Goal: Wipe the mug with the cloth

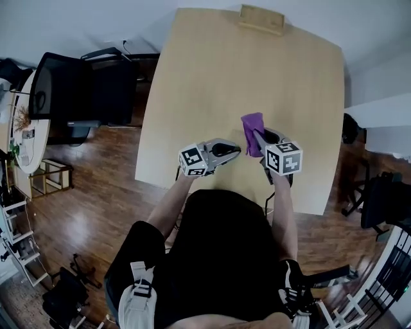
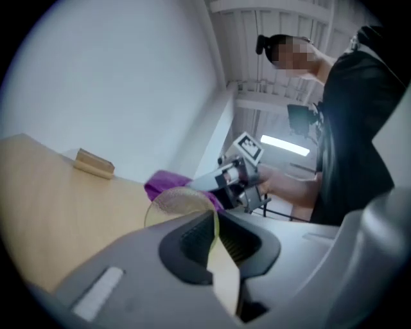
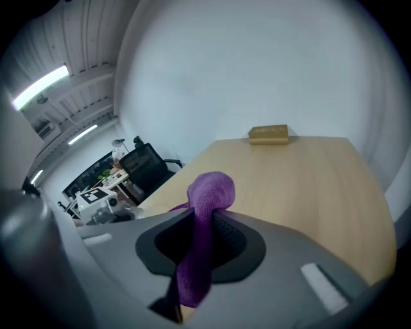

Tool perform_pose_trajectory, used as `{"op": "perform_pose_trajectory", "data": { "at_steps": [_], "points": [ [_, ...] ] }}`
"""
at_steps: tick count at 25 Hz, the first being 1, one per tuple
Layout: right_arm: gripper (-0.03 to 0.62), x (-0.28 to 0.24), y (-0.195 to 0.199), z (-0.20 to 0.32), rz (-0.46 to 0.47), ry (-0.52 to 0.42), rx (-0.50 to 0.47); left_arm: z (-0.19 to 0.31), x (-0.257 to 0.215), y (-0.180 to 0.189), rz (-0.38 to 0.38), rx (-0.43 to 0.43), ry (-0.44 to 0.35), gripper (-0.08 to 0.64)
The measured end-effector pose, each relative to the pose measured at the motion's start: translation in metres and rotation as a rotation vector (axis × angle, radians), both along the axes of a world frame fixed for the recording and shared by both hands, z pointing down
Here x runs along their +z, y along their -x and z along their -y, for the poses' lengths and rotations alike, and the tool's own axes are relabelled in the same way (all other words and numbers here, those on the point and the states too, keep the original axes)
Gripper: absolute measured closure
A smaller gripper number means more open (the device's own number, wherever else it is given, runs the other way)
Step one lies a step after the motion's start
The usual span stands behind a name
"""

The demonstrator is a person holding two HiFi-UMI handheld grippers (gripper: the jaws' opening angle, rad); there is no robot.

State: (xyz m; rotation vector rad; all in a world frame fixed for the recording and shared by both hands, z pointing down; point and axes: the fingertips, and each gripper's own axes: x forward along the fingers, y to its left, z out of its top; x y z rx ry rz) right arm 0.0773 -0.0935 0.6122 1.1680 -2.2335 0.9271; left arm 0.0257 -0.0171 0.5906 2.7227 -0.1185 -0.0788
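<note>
A see-through, yellowish mug [image 2: 180, 203] hangs above the wooden table [image 1: 257, 77]. My left gripper [image 2: 215, 239] is shut on the mug's thin wall. In the head view this left gripper [image 1: 234, 152] points level to the right, and the mug is hard to make out there. A purple cloth [image 3: 206, 212] is pinched in my right gripper [image 3: 203, 249]; its bunched end sticks out past the jaws. Seen from above, the cloth [image 1: 252, 132] and right gripper [image 1: 257, 139] sit just right of the left jaws. The cloth [image 2: 166, 182] shows close behind the mug.
A small wooden block [image 1: 261, 18] lies at the table's far edge. A black office chair [image 1: 83, 90] stands left of the table over the wood floor. The person stands at the table's near edge.
</note>
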Motion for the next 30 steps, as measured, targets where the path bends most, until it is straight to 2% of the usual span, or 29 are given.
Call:
{"op": "perform_pose_trajectory", "data": {
  "at_steps": [3,5,6,7,9,12,14,17,20,22,24,26,27,30],
  "points": [
    [0.529,0.019,-0.059,-0.006,-0.029,0.031,0.154,0.007,-0.023,0.014,-0.077,-0.053,0.101,0.518],
    [0.529,-0.007,-0.072,-0.006,0.011,-0.043,0.219,0.014,-0.028,0.018,-0.110,-0.065,0.174,0.518],
    [0.529,-0.029,-0.064,-0.005,0.043,-0.104,0.215,0.016,-0.029,0.017,-0.117,-0.062,0.202,0.518],
    [0.529,-0.054,-0.047,-0.004,0.076,-0.164,0.186,0.018,-0.028,0.015,-0.119,-0.056,0.223,0.518],
    [0.529,-0.089,-0.001,-0.010,0.108,-0.249,0.065,0.019,-0.025,0.007,-0.124,-0.040,0.248,0.518],
    [0.529,-0.088,0.056,-0.024,0.020,-0.264,-0.120,0.018,-0.031,-0.002,-0.144,-0.024,0.246,0.517],
    [0.529,-0.077,0.058,-0.026,-0.022,-0.254,-0.134,0.017,-0.041,-0.003,-0.133,-0.025,0.232,0.518],
    [0.531,-0.058,0.016,-0.015,-0.058,-0.217,-0.035,0.019,-0.044,0.005,-0.149,-0.048,0.259,0.514],
    [0.529,-0.032,-0.047,-0.010,-0.062,-0.137,0.133,0.027,-0.042,0.016,-0.193,-0.096,0.359,0.517],
    [0.529,-0.047,-0.064,-0.014,-0.034,-0.167,0.193,0.030,-0.042,0.020,-0.222,-0.112,0.414,0.517],
    [0.529,-0.083,-0.041,-0.016,0.037,-0.250,0.146,0.033,-0.041,0.020,-0.218,-0.115,0.434,0.515],
    [0.529,-0.111,0.006,-0.020,0.130,-0.304,0.030,0.035,-0.041,0.016,-0.208,-0.107,0.437,0.515],
    [0.529,-0.114,0.028,-0.024,0.146,-0.312,-0.032,0.035,-0.043,0.013,-0.207,-0.100,0.435,0.515],
    [0.529,-0.096,0.063,-0.032,0.073,-0.300,-0.148,0.032,-0.051,0.003,-0.227,-0.080,0.432,0.515]
  ]
}}
